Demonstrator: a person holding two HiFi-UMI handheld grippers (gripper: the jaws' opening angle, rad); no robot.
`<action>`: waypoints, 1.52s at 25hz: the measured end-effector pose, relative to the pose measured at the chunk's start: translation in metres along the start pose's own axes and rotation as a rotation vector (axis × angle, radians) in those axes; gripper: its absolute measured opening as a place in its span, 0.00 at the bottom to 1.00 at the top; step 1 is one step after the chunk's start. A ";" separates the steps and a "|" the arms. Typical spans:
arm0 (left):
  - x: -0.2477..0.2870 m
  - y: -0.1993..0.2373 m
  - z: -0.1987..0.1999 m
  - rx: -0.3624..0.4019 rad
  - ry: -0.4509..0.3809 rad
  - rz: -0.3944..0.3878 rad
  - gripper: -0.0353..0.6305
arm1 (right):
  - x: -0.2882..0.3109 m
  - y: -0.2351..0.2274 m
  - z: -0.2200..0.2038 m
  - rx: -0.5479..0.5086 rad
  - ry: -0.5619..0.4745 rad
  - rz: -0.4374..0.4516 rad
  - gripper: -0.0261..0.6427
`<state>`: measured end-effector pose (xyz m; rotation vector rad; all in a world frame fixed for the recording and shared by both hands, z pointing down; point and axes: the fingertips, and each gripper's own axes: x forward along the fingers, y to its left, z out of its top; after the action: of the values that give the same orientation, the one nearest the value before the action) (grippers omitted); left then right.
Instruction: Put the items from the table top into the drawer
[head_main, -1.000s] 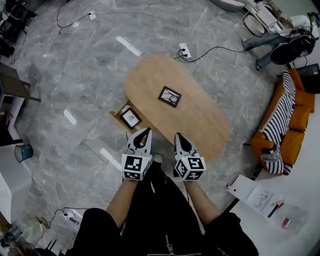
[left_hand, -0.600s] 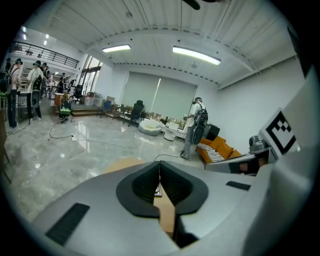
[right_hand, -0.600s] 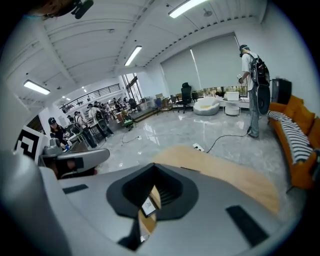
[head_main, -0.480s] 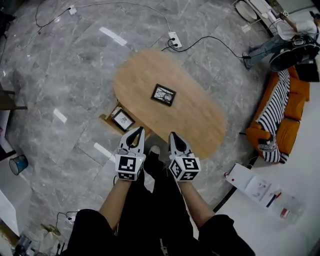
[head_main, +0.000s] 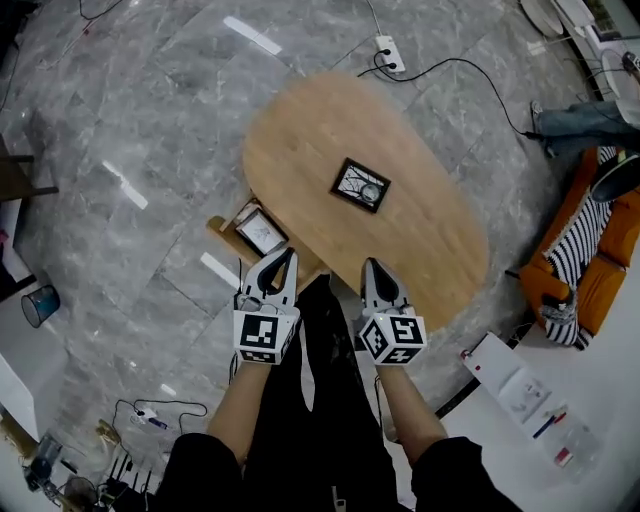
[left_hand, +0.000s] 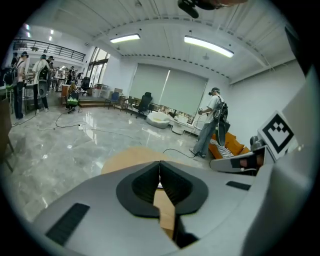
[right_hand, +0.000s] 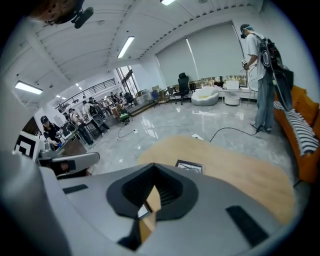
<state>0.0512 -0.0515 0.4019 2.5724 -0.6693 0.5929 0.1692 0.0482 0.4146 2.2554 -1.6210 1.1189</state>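
Note:
A black-framed picture (head_main: 360, 185) lies flat in the middle of the oval wooden table (head_main: 440, 240); the right gripper view shows it too (right_hand: 189, 166). At the table's left side a drawer (head_main: 222, 233) stands pulled out, with another framed picture (head_main: 262, 233) inside. My left gripper (head_main: 288, 253) is shut and empty, its tip over the near edge of the table beside the drawer. My right gripper (head_main: 371, 264) is shut and empty too, above the table's near edge and short of the picture. In their own views both left (left_hand: 159, 162) and right (right_hand: 151, 167) jaws meet.
A power strip (head_main: 390, 52) with a black cable lies on the marble floor beyond the table. An orange sofa (head_main: 585, 275) stands at the right, a white tabletop (head_main: 520, 390) at the lower right, a blue bucket (head_main: 38, 305) at the left. A person (right_hand: 260, 75) stands past the table.
Both grippers have come down and forward toward the table's near edge, still shut. The table looks nearer and larger. The two pictures have not moved.

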 end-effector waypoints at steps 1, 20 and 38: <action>0.006 0.006 -0.005 -0.006 0.000 0.006 0.07 | 0.009 -0.003 -0.003 -0.007 0.001 -0.001 0.05; 0.094 0.014 -0.097 -0.007 0.064 -0.053 0.07 | 0.162 -0.088 -0.059 -0.240 0.101 -0.036 0.05; 0.070 0.055 -0.126 -0.103 0.115 -0.008 0.07 | 0.241 -0.141 -0.107 -0.455 0.387 -0.120 0.13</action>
<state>0.0404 -0.0586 0.5553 2.4245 -0.6336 0.6795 0.2734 -0.0218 0.6856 1.7018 -1.3902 0.9609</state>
